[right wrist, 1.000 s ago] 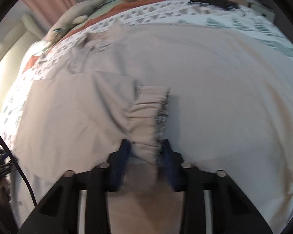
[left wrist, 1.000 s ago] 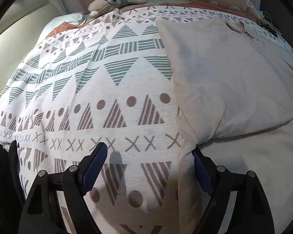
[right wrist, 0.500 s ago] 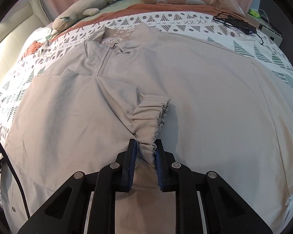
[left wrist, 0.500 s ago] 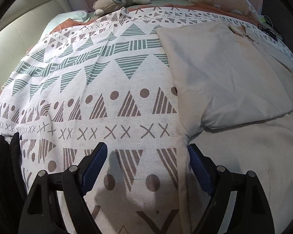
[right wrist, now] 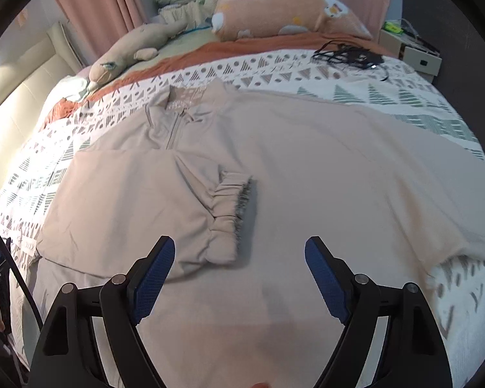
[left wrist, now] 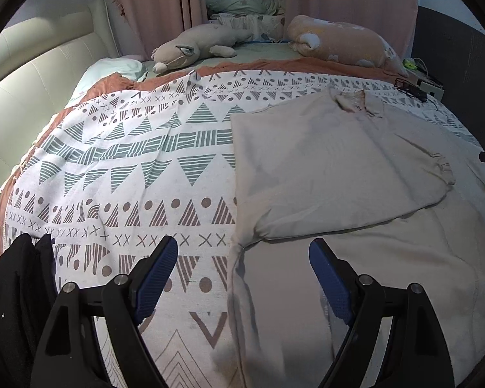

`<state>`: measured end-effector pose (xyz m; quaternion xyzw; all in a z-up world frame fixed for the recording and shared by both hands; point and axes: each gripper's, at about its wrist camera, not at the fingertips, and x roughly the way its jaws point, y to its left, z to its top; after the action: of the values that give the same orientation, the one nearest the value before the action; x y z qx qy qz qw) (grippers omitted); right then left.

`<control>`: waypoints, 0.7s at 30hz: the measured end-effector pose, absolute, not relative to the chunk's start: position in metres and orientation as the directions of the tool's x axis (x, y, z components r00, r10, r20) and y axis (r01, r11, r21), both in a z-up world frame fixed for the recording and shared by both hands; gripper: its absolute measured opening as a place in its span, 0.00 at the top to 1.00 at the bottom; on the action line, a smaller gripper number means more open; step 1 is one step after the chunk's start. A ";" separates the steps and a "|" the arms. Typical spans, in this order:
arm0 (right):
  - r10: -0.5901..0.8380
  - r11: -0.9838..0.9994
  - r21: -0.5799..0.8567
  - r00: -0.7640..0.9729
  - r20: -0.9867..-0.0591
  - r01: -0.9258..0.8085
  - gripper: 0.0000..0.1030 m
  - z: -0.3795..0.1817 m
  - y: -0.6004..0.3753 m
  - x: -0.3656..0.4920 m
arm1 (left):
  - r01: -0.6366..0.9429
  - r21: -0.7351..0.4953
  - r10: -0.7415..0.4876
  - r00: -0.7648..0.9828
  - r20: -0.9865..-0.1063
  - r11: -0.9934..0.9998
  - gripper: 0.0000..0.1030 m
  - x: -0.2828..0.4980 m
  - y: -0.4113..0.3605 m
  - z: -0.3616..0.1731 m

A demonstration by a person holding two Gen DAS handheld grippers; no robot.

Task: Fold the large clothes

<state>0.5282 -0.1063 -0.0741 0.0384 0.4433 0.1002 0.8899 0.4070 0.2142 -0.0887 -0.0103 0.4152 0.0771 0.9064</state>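
Observation:
A large beige zip jacket (right wrist: 323, 168) lies flat on the patterned bedspread (left wrist: 139, 168). Its left sleeve (right wrist: 129, 200) is folded across the chest, with the gathered cuff (right wrist: 231, 207) resting near the middle. My right gripper (right wrist: 239, 268) is open and empty, just short of the cuff above the jacket's lower body. My left gripper (left wrist: 242, 268) is open and empty over the jacket's left edge (left wrist: 239, 249), where the sleeve fold starts. The jacket also shows in the left wrist view (left wrist: 333, 168), collar (left wrist: 355, 103) at the far side.
Two plush toys (left wrist: 190, 51) (right wrist: 284, 13) lie at the head of the bed. A black cable bundle (right wrist: 349, 56) lies on the bedspread beyond the jacket. A padded cream headboard (left wrist: 32, 90) is on the left. Dark cloth (left wrist: 19, 278) hangs at the near left edge.
My right gripper let go of the sleeve cuff, opened wide and drew back. My left gripper stayed open and rose away from the bed.

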 end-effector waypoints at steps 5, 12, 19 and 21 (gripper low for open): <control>0.138 0.990 0.084 0.645 -0.751 -0.113 0.21 -0.048 -0.131 0.486 | -0.110 0.018 0.089 0.681 -0.727 0.994 0.18 0.394 0.189 -0.064; 0.048 0.999 0.021 0.720 -0.693 -0.046 0.21 -0.018 -0.158 0.428 | -0.061 -0.011 0.036 0.719 -0.694 0.998 0.18 0.384 0.151 -0.034; 0.011 1.000 0.012 0.760 -0.650 -0.004 0.21 0.000 -0.189 0.379 | -0.030 -0.027 0.006 0.768 -0.640 0.999 0.18 0.380 0.109 -0.005; -0.009 1.000 -0.011 0.774 -0.633 0.002 0.21 0.003 -0.196 0.365 | -0.014 -0.025 -0.005 0.771 -0.637 1.000 0.18 0.380 0.094 0.002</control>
<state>0.3647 -0.1961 0.0034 -0.0047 0.3359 -0.0029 0.9419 0.3804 0.0945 0.0015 -0.0141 0.3384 0.0025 0.9409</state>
